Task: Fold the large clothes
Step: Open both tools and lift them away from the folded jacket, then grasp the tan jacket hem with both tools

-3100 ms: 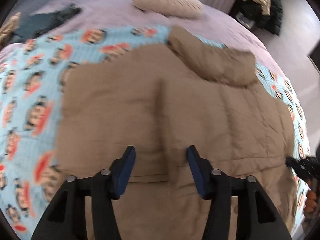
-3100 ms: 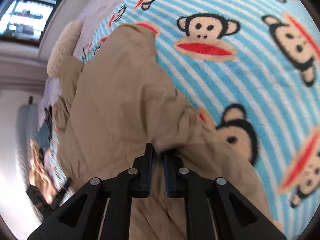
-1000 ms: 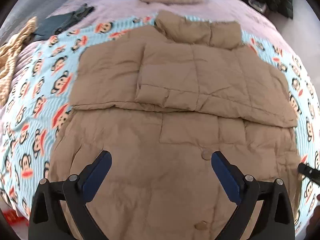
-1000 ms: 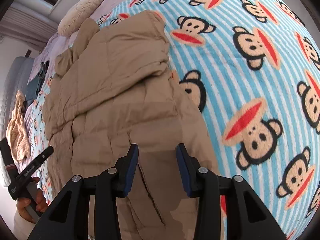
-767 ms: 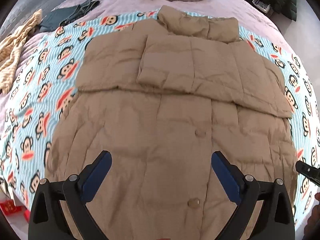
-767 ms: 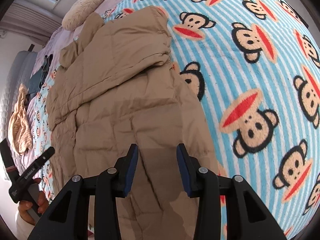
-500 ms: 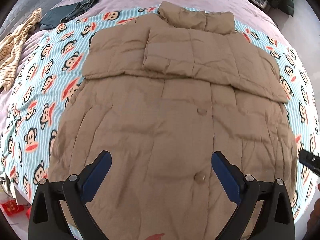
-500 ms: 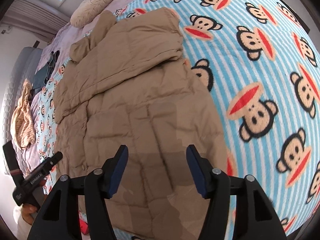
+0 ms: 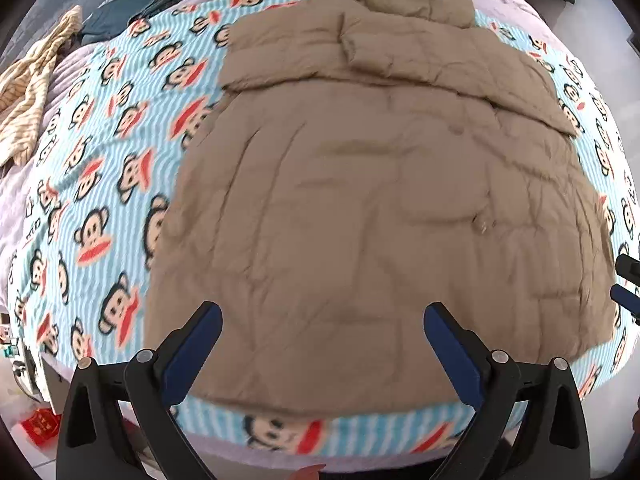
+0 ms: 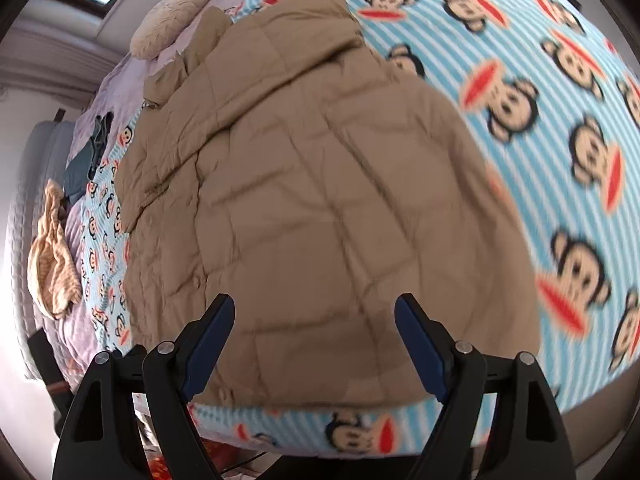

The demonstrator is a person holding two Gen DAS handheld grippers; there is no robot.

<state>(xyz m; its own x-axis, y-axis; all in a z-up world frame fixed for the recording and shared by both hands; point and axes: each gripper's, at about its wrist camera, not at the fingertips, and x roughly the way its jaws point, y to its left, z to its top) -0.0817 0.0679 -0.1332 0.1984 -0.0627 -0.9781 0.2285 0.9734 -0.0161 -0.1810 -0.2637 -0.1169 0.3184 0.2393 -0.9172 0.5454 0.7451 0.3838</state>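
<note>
Jacket (image 9: 360, 208) lies flat on the monkey-print blanket (image 9: 100, 184) on the bed, both sleeves folded across its chest. My left hand-held gripper (image 9: 320, 328) hangs wide apart and empty; my right hand-held gripper (image 10: 314, 320) has just been opening, nothing between its jaws. I should take both hem corners evenly, then fold upward. Count: one jacket, one pillow (image 10: 172, 16), two garments aside.

— The big tan quilted puffer coat (image 9: 380, 208): what is it like?
— Matt cloth, soft, stitched in panels, creased.
— And the blue striped monkey-print blanket (image 9: 100, 184)?
— Fuzzy fleece, matt too. The left gripper (image 9: 320, 330) is matt black plastic, with smooth blue pads (image 9: 450, 354).
</note>
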